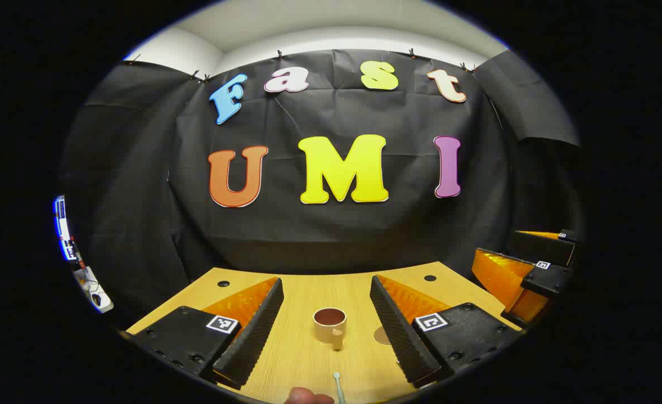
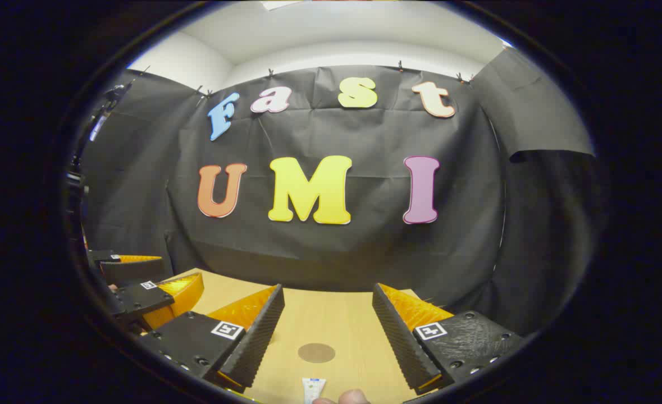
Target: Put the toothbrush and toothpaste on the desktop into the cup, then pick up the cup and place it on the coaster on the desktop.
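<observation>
Cup (image 1: 329, 324) stands alone mid-desk (image 1: 308, 359); bare wood around it.

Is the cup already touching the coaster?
Apart. In the left gripper view the cup stands on bare desktop, with a strip of wood showing between it and the coaster.

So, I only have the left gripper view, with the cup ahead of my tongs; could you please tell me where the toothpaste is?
Observer: The toothpaste lies on the desktop at the bottom edge of the right gripper view, nearer than the coaster.
Operator: Thank you; is the coaster free?
Observer: Yes, it is bare, its whole round face showing ahead of the right gripper, its tongs open.
</observation>
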